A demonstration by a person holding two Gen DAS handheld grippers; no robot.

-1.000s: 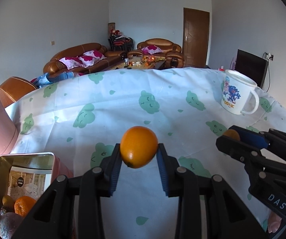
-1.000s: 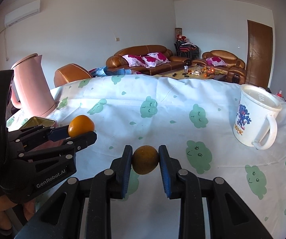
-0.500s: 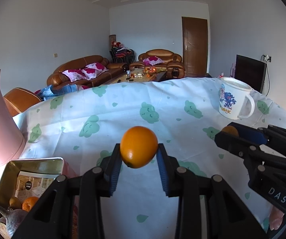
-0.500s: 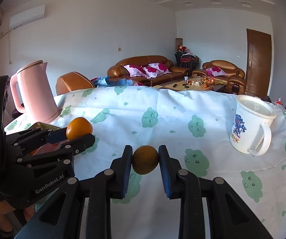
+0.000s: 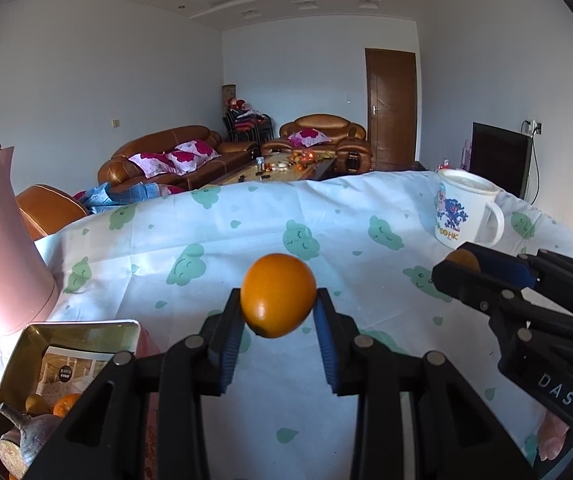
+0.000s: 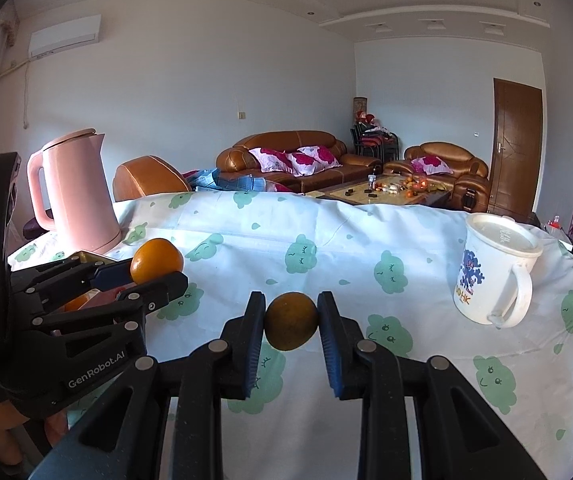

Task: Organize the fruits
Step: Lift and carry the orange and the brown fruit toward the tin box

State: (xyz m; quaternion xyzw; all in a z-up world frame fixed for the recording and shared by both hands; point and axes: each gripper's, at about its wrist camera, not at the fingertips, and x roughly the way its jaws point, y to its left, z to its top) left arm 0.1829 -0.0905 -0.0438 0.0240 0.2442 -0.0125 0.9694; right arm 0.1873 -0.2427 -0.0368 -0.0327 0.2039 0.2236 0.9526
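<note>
Both claws carry fruit above the tabletop

Left claw [image 5: 277, 334] grasps a bright orange [image 5: 278, 295], lifted slightly; right claw [image 6: 291, 330] clenches a dull orange [image 6: 291, 321]; tin [image 5: 86, 330] awaits.

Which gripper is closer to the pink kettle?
Left. The left gripper, clamping a bright orange, is just in front of the pink kettle. The right gripper, holding a duller orange, sits further toward the white mug.
</note>
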